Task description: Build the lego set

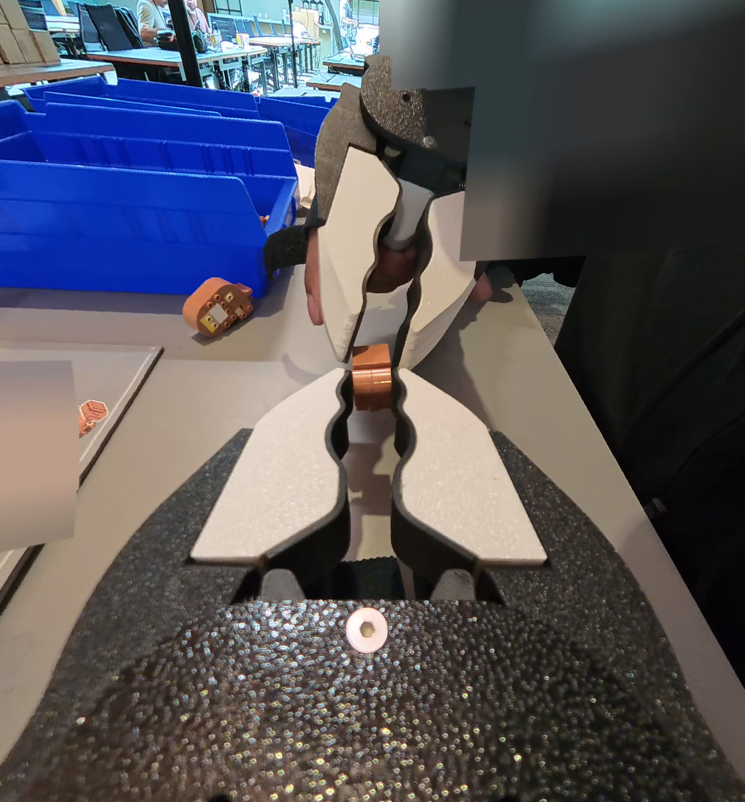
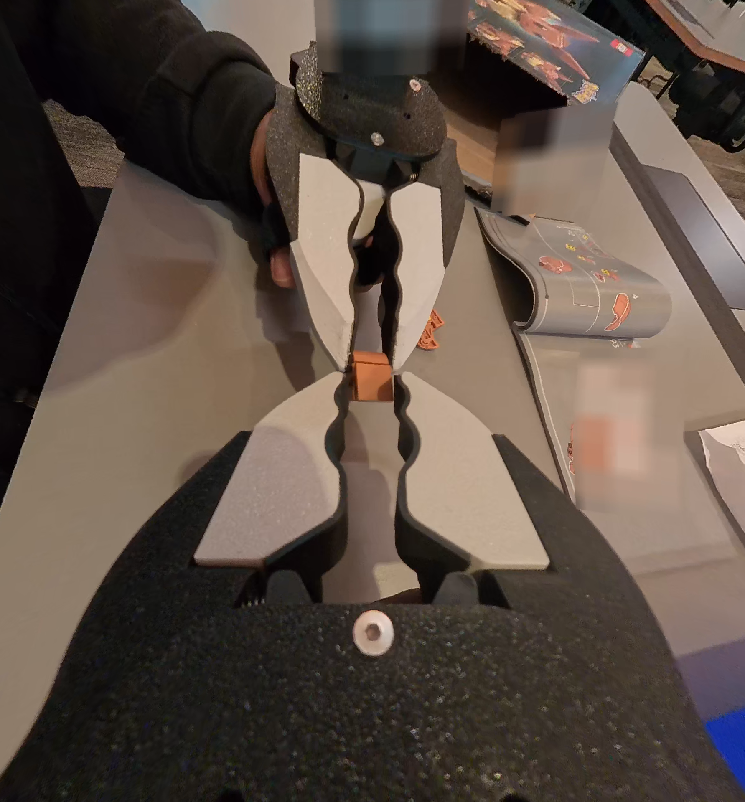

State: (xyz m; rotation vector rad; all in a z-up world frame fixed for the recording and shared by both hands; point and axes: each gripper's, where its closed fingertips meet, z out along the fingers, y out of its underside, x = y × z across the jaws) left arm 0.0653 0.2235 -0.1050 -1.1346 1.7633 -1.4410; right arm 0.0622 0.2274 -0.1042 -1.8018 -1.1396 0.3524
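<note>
My left gripper [image 1: 371,390] and my right gripper [image 2: 371,382] meet tip to tip above the grey table [image 1: 231,390], near its edge on the side where the person stands. Both sets of fingers stand narrow. Between my left pads sits a small copper-brown brick piece [image 1: 371,388], with both pads pressed to its sides. Stacked against it is a second copper-brown block [image 1: 370,356], which my right pads clamp in the same way. The two pieces touch one another where the four fingertips come together, held clear of the table surface. Farther in on the table, a rounded brown brick assembly [image 1: 217,307] lies on its side, just beside the front wall of a blue bin [image 1: 123,225]. More blue bins stand in a row behind it toward the far edge. In the right wrist view a curled instruction booklet [image 2: 587,286] lies open on the table, with a small orange piece [image 2: 430,332] near my left gripper's fingers.
</note>
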